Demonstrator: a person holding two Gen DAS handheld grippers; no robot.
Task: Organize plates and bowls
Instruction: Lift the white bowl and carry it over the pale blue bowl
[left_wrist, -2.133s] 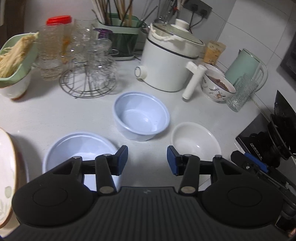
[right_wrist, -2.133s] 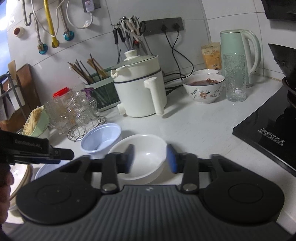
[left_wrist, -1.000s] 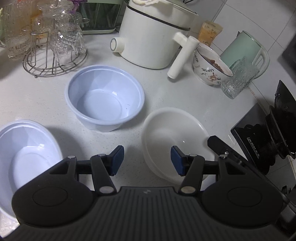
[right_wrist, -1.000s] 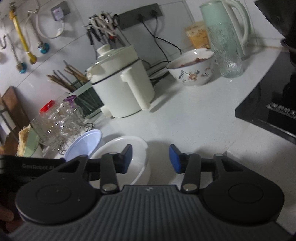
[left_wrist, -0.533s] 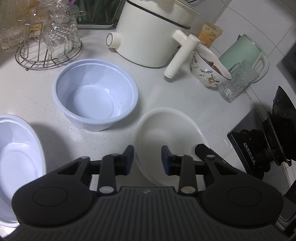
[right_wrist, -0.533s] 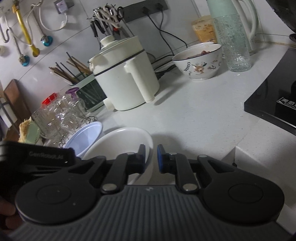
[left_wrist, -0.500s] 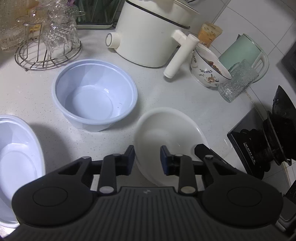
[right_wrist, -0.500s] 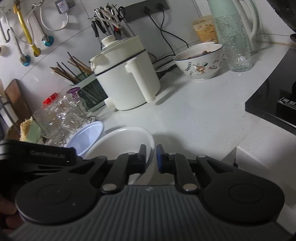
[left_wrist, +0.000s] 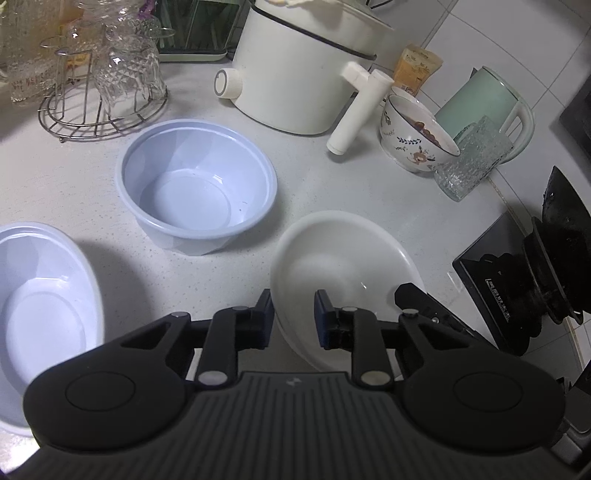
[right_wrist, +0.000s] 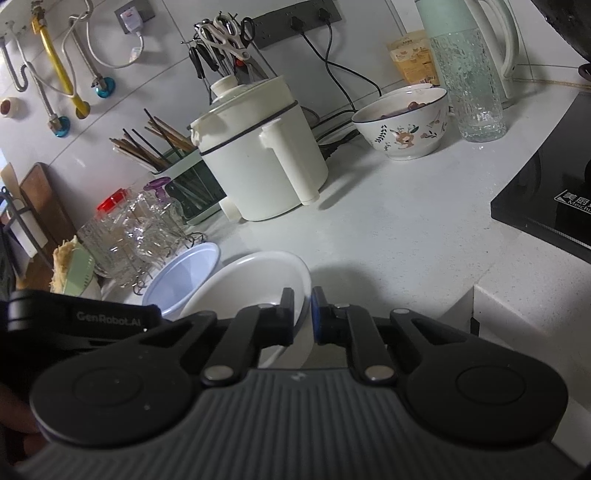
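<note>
A white bowl (left_wrist: 343, 266) sits on the white counter (left_wrist: 92, 177) in front of both grippers. My left gripper (left_wrist: 293, 308) straddles its near left rim. One finger is outside the wall and one inside, and the jaws are closing with a gap still showing at the inner pad. My right gripper (right_wrist: 303, 295) is shut on the bowl's (right_wrist: 251, 280) opposite rim, and its black tip (left_wrist: 410, 295) shows in the left wrist view. A deep pale-blue bowl (left_wrist: 195, 192) stands behind the white one. A second pale-blue bowl (left_wrist: 40, 295) lies at the far left.
A white electric pot (left_wrist: 295, 66) with a long handle stands behind the bowls. Right of it are a patterned bowl (left_wrist: 413, 136), a ribbed glass (left_wrist: 469, 162) and a green kettle (left_wrist: 484, 103). A black stove (left_wrist: 517, 288) is at the right, a wire rack of glasses (left_wrist: 103, 92) at the back left.
Both grippers came in over the white bowl's rims. The right jaws went from open to shut on the rim. The left jaws narrowed around the opposite rim.
</note>
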